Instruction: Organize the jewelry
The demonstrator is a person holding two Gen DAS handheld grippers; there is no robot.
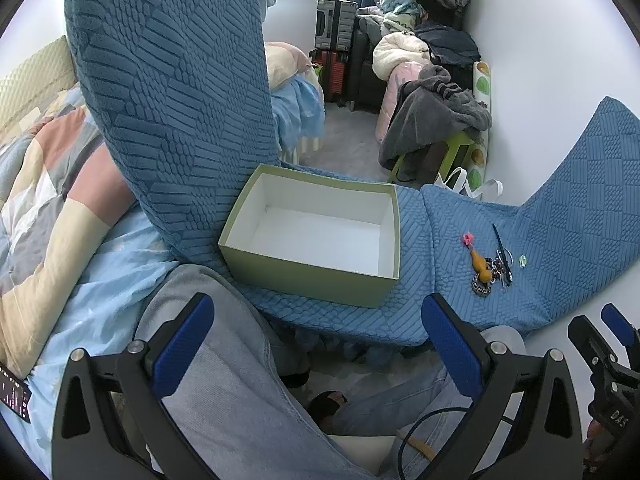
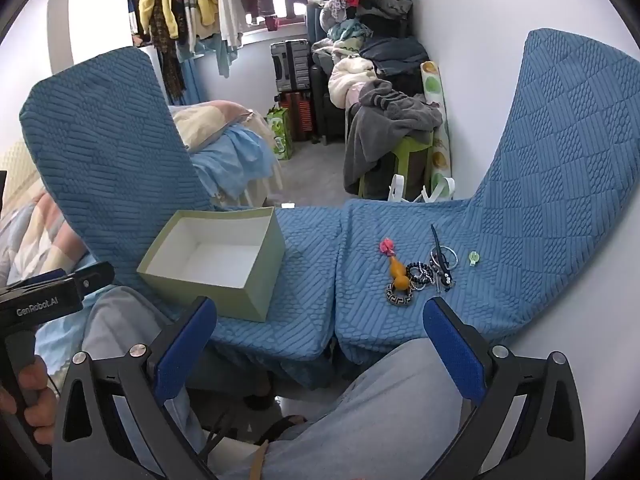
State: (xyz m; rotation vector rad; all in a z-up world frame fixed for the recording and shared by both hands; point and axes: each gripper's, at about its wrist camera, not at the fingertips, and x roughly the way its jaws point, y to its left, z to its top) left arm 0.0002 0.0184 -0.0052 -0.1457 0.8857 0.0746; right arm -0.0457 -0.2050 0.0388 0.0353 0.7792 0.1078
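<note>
A pale green open box (image 1: 316, 232) with a white empty inside sits on the left blue chair seat; it also shows in the right wrist view (image 2: 216, 264). A small pile of jewelry (image 1: 490, 264) lies on the right seat: an orange gourd charm (image 2: 400, 270), a pink flower piece (image 2: 386, 247), dark bead bracelets (image 2: 420, 274), a patterned ring (image 2: 399, 295), a dark hair clip (image 2: 440, 258) and a small green piece (image 2: 474, 258). My left gripper (image 1: 316, 340) is open and empty, near the box's front. My right gripper (image 2: 320, 340) is open and empty, short of the pile.
Two blue-covered chairs (image 2: 560, 168) stand side by side with tall backs (image 1: 172, 100). A bed with a patchwork quilt (image 1: 40, 184) lies at left. A green stool with grey clothes (image 2: 388, 136), suitcases and clothing piles stand behind. My legs in jeans (image 1: 240, 400) are below.
</note>
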